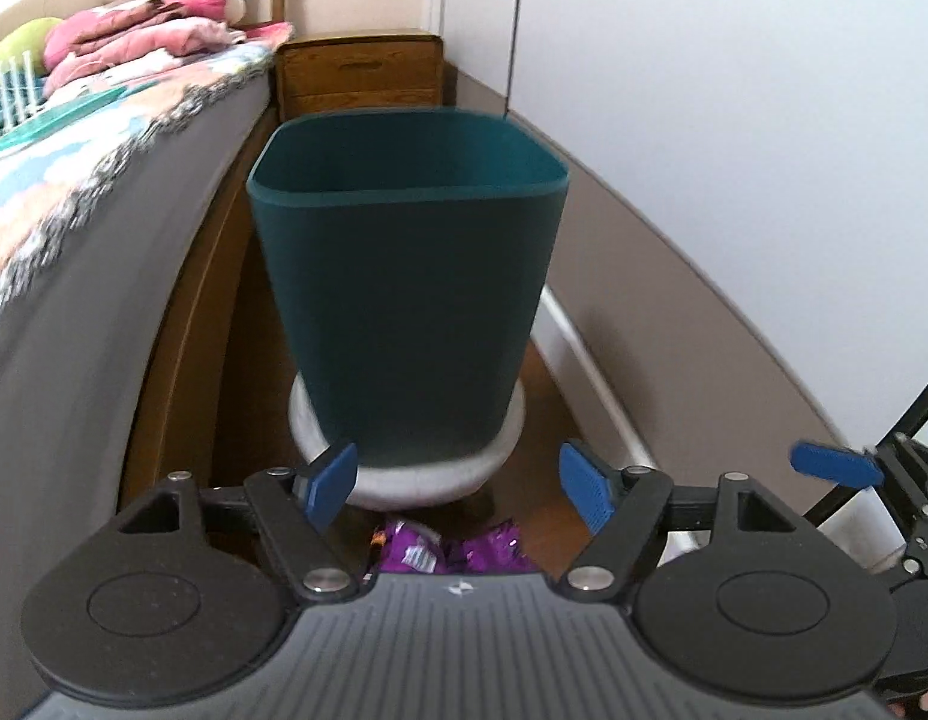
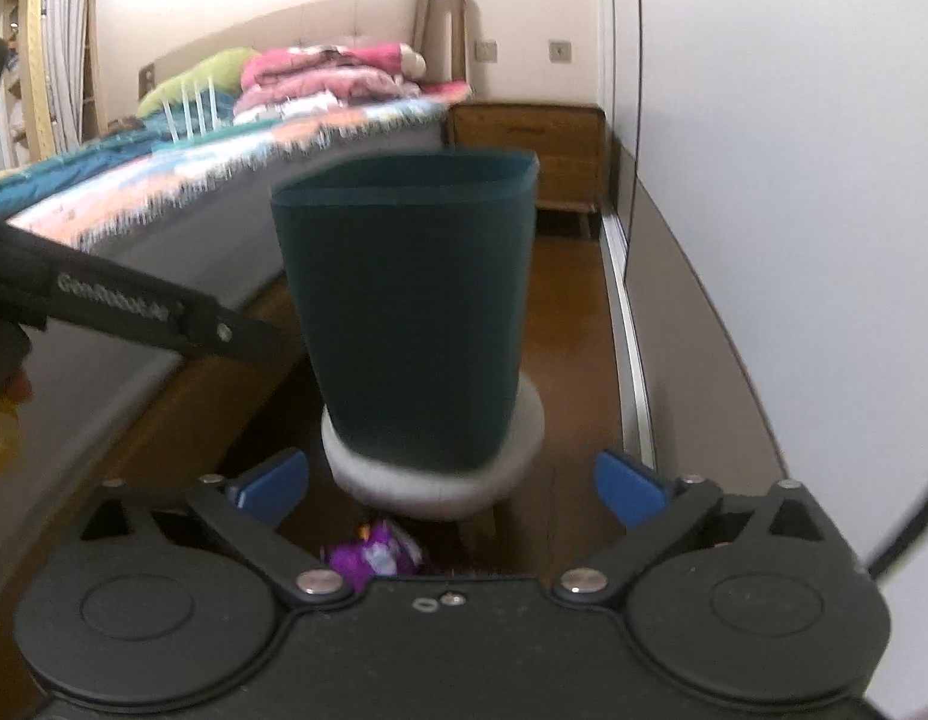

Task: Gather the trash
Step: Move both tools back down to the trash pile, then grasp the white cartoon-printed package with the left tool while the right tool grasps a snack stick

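Note:
A dark teal trash bin (image 1: 407, 276) stands upright on a round white stool (image 1: 404, 480) on the wooden floor; it also shows in the right wrist view (image 2: 410, 306). Purple wrappers (image 1: 446, 549) lie on the floor in front of the stool, partly hidden under my gripper body, and show in the right wrist view (image 2: 374, 558). My left gripper (image 1: 458, 489) is open and empty, just short of the stool. My right gripper (image 2: 452, 489) is open and empty, also facing the bin. The right gripper's blue fingertip (image 1: 835, 465) shows at the left view's right edge.
A bed (image 1: 104, 138) with a patterned blanket and folded pink bedding runs along the left. A wooden nightstand (image 1: 359, 75) stands behind the bin. A white wall (image 1: 733, 120) with a baseboard rail runs along the right. The left gripper's arm (image 2: 134, 306) crosses the right view's left side.

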Available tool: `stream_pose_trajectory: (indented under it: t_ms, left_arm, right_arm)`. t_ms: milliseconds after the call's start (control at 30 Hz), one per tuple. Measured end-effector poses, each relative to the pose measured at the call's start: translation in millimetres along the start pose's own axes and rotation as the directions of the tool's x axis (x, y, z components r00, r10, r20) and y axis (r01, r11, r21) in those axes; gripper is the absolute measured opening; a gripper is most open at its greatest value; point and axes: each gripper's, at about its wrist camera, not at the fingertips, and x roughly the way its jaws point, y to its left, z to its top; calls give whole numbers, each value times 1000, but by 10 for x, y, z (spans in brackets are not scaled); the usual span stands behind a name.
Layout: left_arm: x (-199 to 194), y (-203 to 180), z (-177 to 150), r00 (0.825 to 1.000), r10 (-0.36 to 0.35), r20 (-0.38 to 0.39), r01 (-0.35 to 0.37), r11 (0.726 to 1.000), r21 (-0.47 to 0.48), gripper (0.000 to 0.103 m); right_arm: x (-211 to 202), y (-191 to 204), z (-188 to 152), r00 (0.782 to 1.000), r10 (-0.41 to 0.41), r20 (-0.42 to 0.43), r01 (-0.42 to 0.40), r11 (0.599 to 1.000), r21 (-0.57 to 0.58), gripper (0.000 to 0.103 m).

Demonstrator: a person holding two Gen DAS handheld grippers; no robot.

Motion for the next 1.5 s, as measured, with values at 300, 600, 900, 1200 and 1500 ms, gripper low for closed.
stream_pose_trajectory:
  t_ms: [300, 600, 900, 1200, 1500]
  left_arm:
    - [289, -26, -763, 994, 8, -105, -8, 1000, -1, 77]
    - [797, -266, -1613, 956, -21, -294, 62, 990, 130, 77]
    - [1198, -662, -2362, 914, -33, -404, 210, 891, 402, 77]
    - [1738, -727, -2772, 865, -30, -500, 291, 843, 452, 77]
    - [2009, -762, -3022, 848, -31, -530, 385, 722, 575, 77]
  right_arm:
    - [134, -114, -821, 990, 0, -139, 8, 998, 60, 103]
    - [267, -125, -1522, 958, -16, -287, 35, 998, 61, 103]
    - [541, -57, -2278, 888, 20, -460, 30, 994, 101, 101]
    - [929, -62, -2844, 801, 70, -594, 84, 970, 229, 94]
    - [1286, 74, -3129, 730, 87, -678, 116, 962, 249, 90]
